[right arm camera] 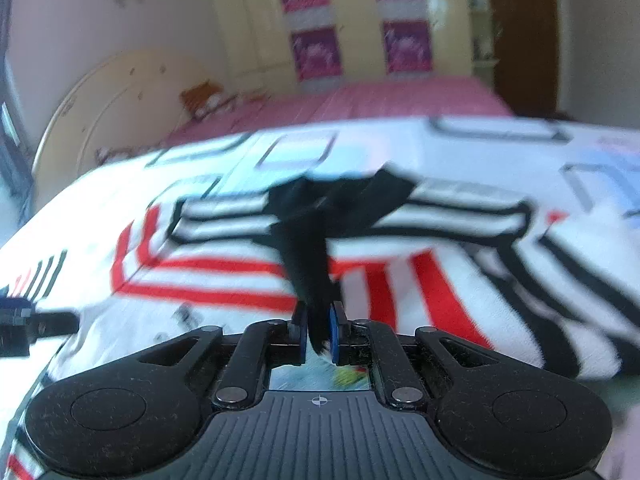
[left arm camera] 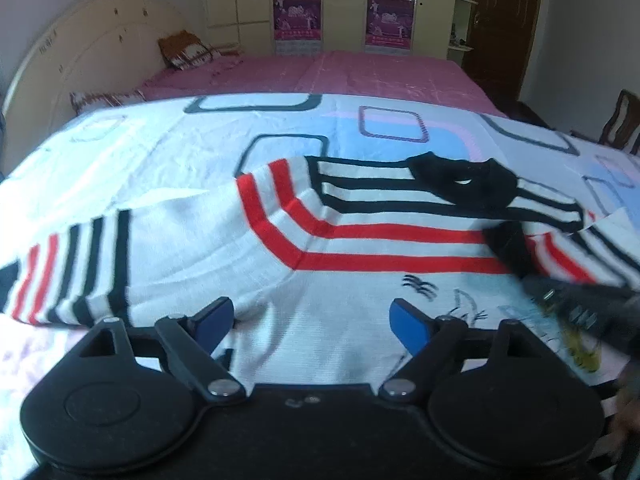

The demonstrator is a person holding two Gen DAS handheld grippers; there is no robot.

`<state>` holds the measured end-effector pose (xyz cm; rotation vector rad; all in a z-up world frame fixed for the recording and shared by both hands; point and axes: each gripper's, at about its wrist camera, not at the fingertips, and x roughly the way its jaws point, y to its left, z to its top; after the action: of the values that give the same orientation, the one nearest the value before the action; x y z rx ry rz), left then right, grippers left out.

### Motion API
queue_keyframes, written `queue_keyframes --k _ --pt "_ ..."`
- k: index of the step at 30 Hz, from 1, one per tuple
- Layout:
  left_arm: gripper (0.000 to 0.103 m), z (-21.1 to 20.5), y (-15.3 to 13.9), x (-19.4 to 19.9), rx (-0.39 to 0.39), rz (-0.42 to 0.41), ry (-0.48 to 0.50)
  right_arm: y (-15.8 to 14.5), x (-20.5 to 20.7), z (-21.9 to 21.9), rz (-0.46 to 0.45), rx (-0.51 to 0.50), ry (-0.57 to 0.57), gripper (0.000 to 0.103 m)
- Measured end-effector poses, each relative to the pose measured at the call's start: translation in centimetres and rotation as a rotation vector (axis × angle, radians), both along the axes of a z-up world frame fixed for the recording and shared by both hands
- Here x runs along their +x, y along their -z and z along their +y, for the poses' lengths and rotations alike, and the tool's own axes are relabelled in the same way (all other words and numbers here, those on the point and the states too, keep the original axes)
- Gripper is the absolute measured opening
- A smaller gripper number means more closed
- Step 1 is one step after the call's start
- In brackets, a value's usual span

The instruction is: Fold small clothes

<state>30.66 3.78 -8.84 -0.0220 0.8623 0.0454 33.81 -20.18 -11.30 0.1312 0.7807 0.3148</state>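
Note:
A small white sweater [left arm camera: 360, 236] with red and black stripes and a black collar [left arm camera: 460, 180] lies spread on a patterned white cover [left arm camera: 160, 140]. My left gripper [left arm camera: 312, 312] hangs open just above the sweater's white body, with nothing between its blue pads. In the right wrist view my right gripper [right arm camera: 319, 330] is shut on a black cuff [right arm camera: 308, 264] of the sweater [right arm camera: 224, 276], and the sleeve is pulled across the chest. In the left wrist view the right gripper [left arm camera: 560, 296] shows blurred at the right edge. The left gripper [right arm camera: 24, 320] shows at the left edge of the right wrist view.
Beyond the cover lies a bed with a pink sheet [left arm camera: 320, 72], a curved headboard [left arm camera: 80, 48] and a brown cushion [left arm camera: 184, 50]. A wardrobe with purple posters [left arm camera: 298, 4] and a dark door [left arm camera: 508, 20] stand behind. A wooden chair [left arm camera: 620, 120] is at the right.

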Motion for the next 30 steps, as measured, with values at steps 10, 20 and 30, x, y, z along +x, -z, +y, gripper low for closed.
queue_keyframes --k 10,20,30 --pt "0.082 -5.4 2.6 3.2 -0.187 0.081 0.152 -3.3 -4.6 -4.9 -0.082 -0.084 0.075 0.06" --pt "0.017 -8.3 5.4 5.5 -0.267 0.083 0.155 -1.4 -7.0 -13.6 -0.002 -0.153 0.297 0.06" --pt "0.005 -5.9 0.5 5.1 -0.342 -0.058 0.15 0.5 -3.9 -15.6 0.056 -0.07 0.355 0.03"
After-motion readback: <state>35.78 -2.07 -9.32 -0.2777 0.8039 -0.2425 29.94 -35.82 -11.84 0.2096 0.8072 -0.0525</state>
